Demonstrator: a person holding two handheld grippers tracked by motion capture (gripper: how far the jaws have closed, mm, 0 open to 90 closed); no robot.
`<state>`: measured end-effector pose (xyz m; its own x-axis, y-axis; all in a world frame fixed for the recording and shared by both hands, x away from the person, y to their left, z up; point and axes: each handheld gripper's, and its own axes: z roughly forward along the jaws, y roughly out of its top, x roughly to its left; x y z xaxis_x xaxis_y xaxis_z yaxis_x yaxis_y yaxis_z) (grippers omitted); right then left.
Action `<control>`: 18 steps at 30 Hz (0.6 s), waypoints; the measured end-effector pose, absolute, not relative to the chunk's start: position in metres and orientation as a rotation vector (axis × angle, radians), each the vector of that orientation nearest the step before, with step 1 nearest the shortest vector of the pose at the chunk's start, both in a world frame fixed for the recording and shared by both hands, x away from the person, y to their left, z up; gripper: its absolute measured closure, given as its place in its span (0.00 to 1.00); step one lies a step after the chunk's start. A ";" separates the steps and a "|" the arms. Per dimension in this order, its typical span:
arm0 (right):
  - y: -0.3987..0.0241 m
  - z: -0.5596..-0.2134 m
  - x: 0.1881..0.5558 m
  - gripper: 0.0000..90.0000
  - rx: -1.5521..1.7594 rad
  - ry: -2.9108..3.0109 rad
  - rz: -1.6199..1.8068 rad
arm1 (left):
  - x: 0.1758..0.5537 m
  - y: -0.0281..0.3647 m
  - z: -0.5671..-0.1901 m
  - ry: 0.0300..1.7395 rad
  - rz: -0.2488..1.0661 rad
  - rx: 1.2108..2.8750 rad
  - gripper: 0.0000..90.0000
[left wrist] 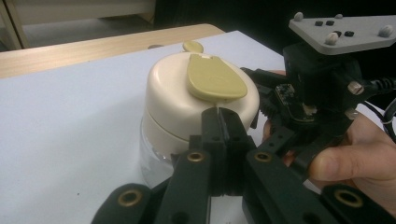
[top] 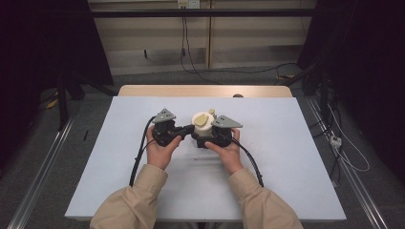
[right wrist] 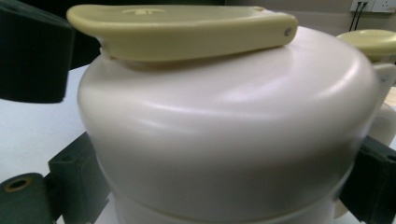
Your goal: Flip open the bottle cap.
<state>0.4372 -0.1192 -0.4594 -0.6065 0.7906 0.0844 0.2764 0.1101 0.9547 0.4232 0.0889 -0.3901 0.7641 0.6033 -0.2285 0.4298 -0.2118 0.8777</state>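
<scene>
A cream container (top: 202,122) with an olive flap (left wrist: 212,78) on its domed lid and a clear base stands mid-table. My left gripper (left wrist: 220,116) is shut, jaws pressed together, with the tips against the lid just under the flap's narrow end. I cannot tell whether they pinch that end. In the high view the left gripper (top: 190,129) reaches in from the container's left. My right gripper (right wrist: 219,186) has one jaw on each side of the container's lower body (right wrist: 224,130) and is shut on it. It comes in from the container's near right (top: 206,138).
A small olive-topped knob (left wrist: 193,45) stands just behind the container. The pale blue table cover (top: 286,157) has open room on both sides. A wooden table edge (top: 205,90) runs along the back, with cables on the floor beyond it.
</scene>
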 end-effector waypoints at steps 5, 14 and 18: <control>-0.119 -0.459 0.437 0.07 1.036 1.943 1.511 | 0.424 0.086 -0.390 0.803 0.197 1.851 1.00; -0.119 -0.459 0.437 0.07 1.037 1.943 1.511 | 0.425 0.083 -0.387 0.802 0.196 1.848 1.00; -0.119 -0.459 0.437 0.07 1.037 1.943 1.510 | 0.425 0.082 -0.385 0.801 0.200 1.851 1.00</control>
